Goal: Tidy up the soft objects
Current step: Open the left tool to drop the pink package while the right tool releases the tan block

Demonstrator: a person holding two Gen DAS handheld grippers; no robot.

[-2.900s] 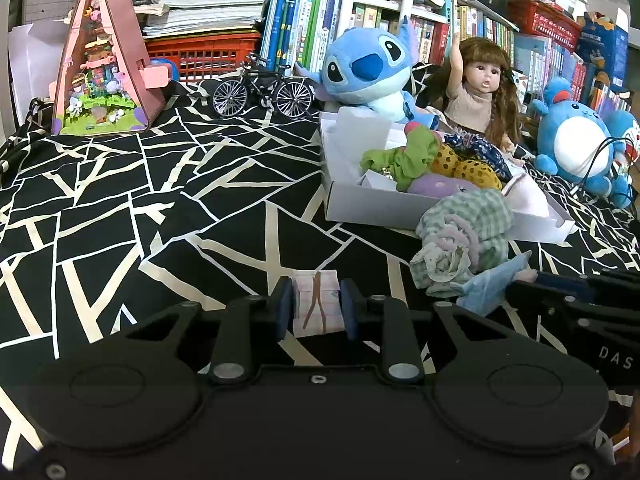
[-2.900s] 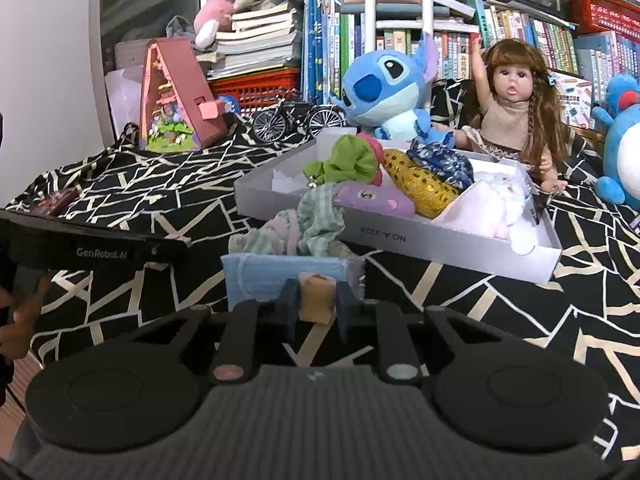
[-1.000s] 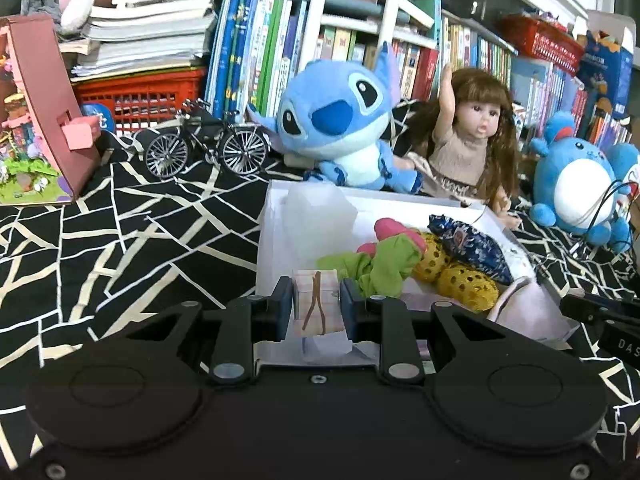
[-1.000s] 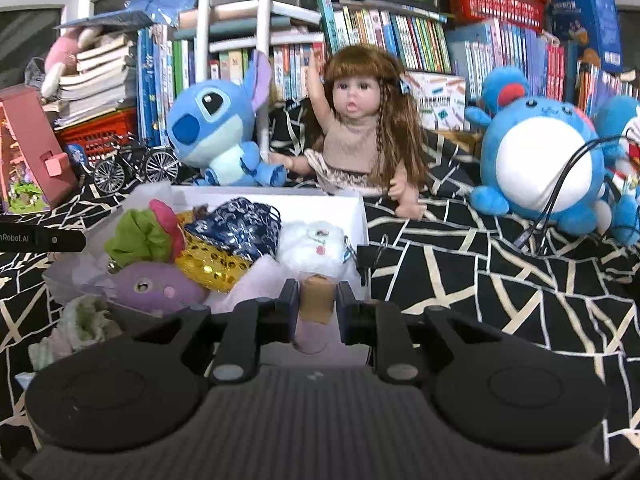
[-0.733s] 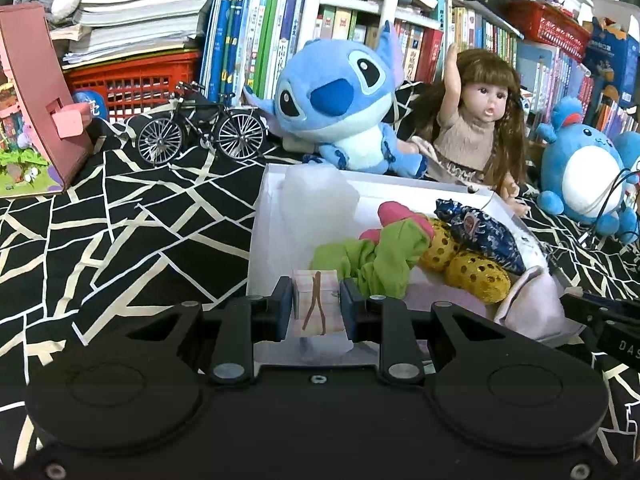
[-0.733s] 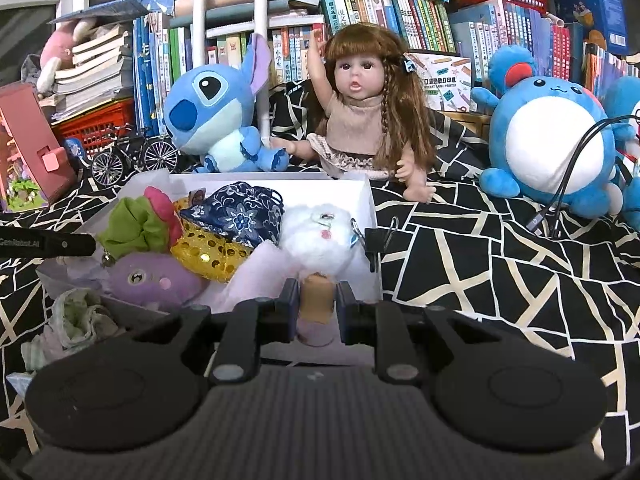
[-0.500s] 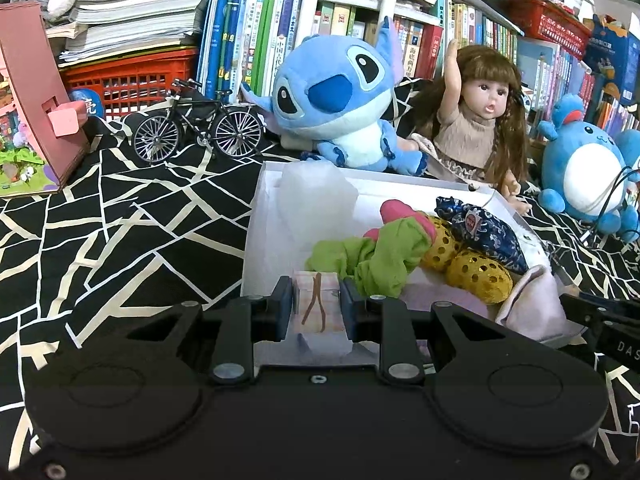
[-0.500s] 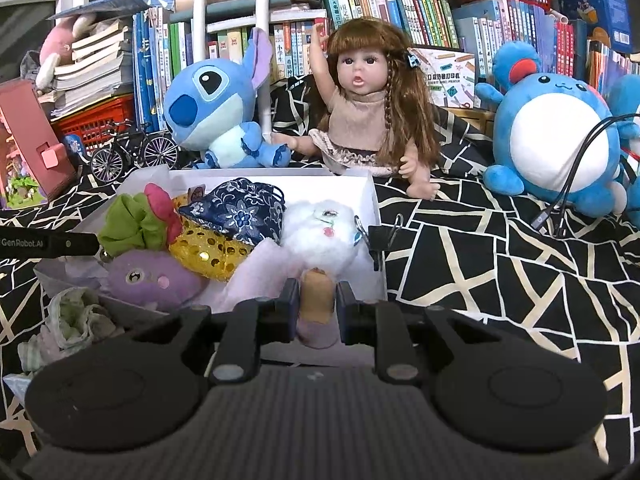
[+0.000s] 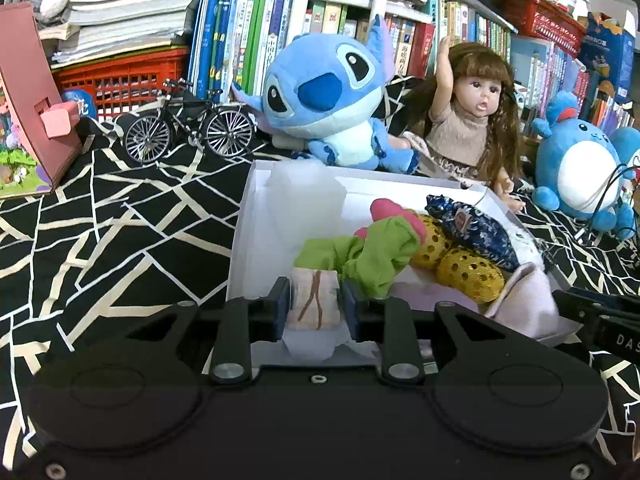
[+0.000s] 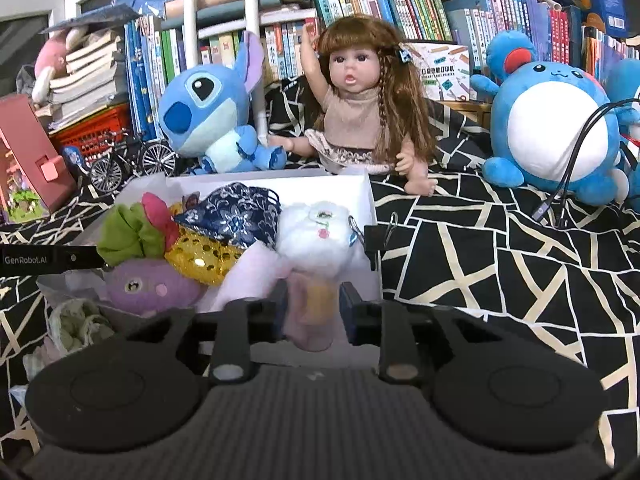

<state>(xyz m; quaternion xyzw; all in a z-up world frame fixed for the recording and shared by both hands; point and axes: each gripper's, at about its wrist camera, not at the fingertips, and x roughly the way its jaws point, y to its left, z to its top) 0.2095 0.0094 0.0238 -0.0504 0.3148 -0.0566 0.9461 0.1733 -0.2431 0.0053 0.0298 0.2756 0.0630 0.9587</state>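
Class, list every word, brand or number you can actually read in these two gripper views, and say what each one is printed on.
"GenRobot.AI": on the side of the left gripper, seen in the right wrist view.
"DAS": on the side of the right gripper, in the left wrist view; the word is cut off at the edge.
Book spines, the pencil-print box and the tag on the blue floral pouch: print too small or blurred to read.

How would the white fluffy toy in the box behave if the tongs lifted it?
The white fluffy toy looks plush, so it would probably squash and feel light. Its metal clip might snag the blue patterned pouch beside it.
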